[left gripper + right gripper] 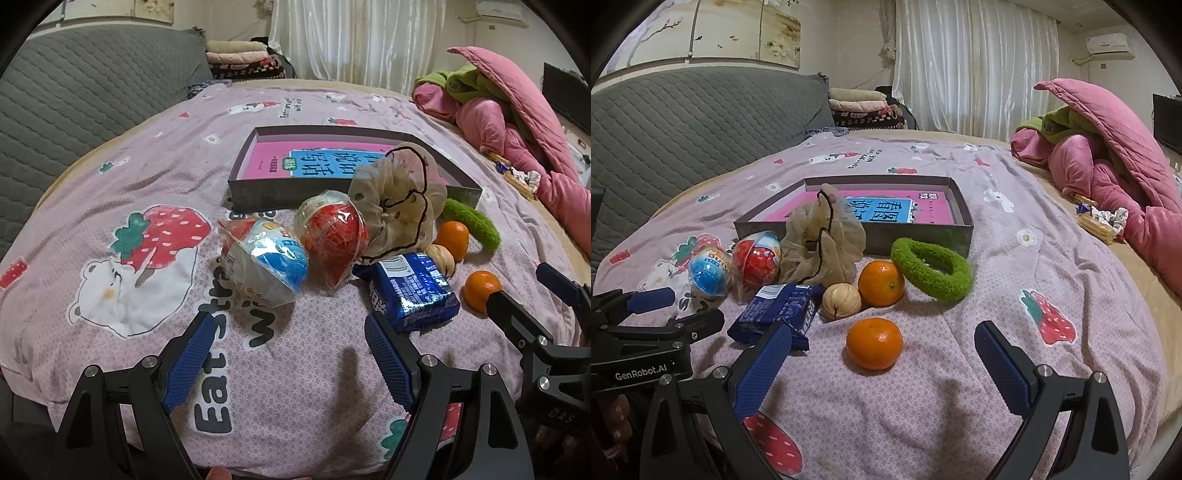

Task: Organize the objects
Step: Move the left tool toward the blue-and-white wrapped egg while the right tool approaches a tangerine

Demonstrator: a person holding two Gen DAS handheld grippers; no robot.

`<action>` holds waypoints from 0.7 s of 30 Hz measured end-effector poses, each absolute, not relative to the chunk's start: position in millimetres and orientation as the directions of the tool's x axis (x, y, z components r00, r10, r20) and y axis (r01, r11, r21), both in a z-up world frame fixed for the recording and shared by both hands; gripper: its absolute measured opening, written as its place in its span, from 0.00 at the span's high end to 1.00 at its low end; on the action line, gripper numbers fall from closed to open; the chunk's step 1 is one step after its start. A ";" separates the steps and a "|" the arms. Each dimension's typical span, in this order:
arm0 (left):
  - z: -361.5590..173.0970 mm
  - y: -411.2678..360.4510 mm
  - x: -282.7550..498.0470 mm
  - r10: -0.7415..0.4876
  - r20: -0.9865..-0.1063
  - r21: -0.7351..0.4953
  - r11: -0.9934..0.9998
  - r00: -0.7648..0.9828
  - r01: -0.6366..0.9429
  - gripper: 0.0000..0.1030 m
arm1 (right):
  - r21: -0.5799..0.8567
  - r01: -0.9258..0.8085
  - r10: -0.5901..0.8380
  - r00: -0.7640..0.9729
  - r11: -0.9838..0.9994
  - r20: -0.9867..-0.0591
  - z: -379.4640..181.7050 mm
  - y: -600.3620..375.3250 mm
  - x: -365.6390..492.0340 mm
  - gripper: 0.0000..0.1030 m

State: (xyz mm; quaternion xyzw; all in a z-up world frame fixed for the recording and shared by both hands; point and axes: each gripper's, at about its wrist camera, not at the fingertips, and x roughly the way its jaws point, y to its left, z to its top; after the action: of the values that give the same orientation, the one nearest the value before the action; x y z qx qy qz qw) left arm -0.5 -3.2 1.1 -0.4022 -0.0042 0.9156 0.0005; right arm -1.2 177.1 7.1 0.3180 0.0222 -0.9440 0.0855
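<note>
- Hovering tilted down over the bed [1071, 258], the right claw [882, 365] stands wide and holds nothing; the left claw [291, 354] is just as wide and also bare.
- The near orange [874, 343] lies just ahead of the right claw, roughly centred between its pads and apart from them. It looks firm, round and light, apt to roll on the soft quilt; I would close across its middle, gently, so the peel does not bruise.
- Taking that near orange as landmark: the walnut [841, 301] and the second orange [881, 283] sit just behind it, touching each other. The walnut looks hard and small, so it may slip from wide pads.
- Left of the near orange lies the blue biscuit pack [775, 314], crinkly, light and likely brittle inside; grip its long sides lightly.
- Farther left and behind are two wrapped toy eggs, one blue [710, 273] and one red [757, 260]; their slick film looks slippery.
- Behind the near orange, the beige mesh scrunchie [820, 243] and green fuzzy ring [932, 271] are soft and should pinch anywhere.
- Beyond them all, the open box [923, 236] with a pink book [934, 212] inside seems the likely destination.
</note>
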 end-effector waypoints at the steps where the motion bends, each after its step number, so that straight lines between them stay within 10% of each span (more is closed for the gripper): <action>1: 1.3 -3.8 -0.8 0.004 -0.737 -0.009 -1.000 -0.676 0.004 0.18 | 0.013 0.177 -0.148 -0.782 -0.984 -0.605 7.1 176.6 -1.4 0.03; 21: 1.4 -23.3 -4.8 -0.009 -0.735 -0.022 -0.999 -0.678 0.038 0.18 | 0.005 0.227 -0.185 -0.778 -0.974 -0.600 8.5 154.0 -5.5 0.03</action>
State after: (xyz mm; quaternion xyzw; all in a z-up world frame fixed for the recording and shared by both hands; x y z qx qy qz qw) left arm -4.8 -23.3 1.4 -0.4012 -0.0179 0.9157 -0.0130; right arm -5.5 154.0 8.5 0.3146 0.0341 -0.9423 0.1093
